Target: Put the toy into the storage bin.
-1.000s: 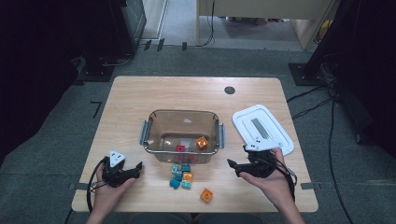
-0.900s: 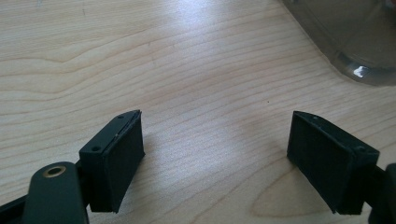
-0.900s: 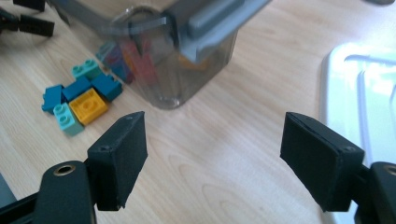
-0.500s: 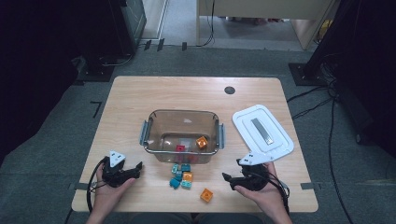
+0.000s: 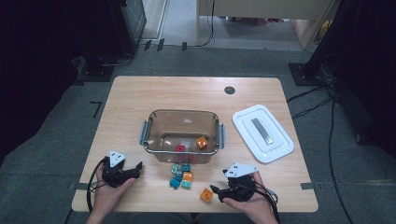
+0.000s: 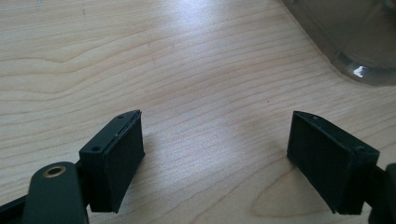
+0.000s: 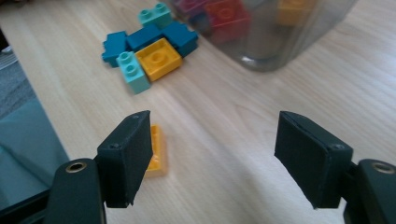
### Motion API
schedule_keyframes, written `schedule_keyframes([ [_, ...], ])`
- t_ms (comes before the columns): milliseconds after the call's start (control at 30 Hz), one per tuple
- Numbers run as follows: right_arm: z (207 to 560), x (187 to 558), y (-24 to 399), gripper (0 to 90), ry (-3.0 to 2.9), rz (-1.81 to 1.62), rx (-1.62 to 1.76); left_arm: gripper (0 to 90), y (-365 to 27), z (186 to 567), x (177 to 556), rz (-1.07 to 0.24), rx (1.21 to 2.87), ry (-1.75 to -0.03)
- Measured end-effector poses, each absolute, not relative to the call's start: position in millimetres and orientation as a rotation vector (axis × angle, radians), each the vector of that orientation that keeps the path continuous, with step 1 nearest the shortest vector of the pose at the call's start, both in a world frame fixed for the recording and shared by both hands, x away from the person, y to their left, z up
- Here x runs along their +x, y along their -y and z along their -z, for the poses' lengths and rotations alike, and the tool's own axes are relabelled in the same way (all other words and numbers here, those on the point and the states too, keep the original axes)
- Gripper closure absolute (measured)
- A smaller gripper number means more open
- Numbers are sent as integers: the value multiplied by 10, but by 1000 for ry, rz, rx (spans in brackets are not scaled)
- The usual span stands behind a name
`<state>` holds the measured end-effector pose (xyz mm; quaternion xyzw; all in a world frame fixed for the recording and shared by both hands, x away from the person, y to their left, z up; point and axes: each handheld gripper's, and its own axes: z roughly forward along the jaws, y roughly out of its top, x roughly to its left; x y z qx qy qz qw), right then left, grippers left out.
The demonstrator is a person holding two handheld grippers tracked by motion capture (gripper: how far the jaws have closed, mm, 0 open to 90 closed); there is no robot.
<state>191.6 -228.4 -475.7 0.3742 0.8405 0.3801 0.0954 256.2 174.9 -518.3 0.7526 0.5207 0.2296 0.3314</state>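
Since the earlier frames, the right hand-held gripper (image 5: 215,190) has come nearer and leftward across the bench (image 5: 140,98), down toward the lone orange brick (image 5: 206,194) at the near edge; its jaws have just been closing a little, yet they stand apart with bare wood between them. In the right gripper view that orange brick (image 7: 156,154) lies flat just behind and partly hidden by the left jaw, outside the gap, and whether jaw and brick touch cannot be told. The left hand-held gripper (image 5: 138,168) has kept its place at the near left, jaws wide open over bare wood in the left gripper view.

Between the two hands sits a small cluster of bricks (image 5: 181,175), teal and dark blue with one orange-yellow piece, just near of the clear bin (image 5: 148,135). That bin stands mid-bench with an orange block (image 5: 201,142) and a red block (image 5: 180,148) inside. To its right, apart from it, rests the white lid (image 5: 243,121), flat on the wood.
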Motion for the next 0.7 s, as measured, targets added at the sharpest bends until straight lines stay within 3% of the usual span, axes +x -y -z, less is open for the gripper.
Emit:
schedule_keyframes([
  [300, 4874, 1827, 2068, 318, -2586, -1126, 1018, 186, -1749, 5183, 2562, -600, 1967, -1361],
  [700, 4989, 1761, 1913, 431, -2693, -1053, 864, 186, -1749, 5183, 2562, -600, 1967, -1361],
])
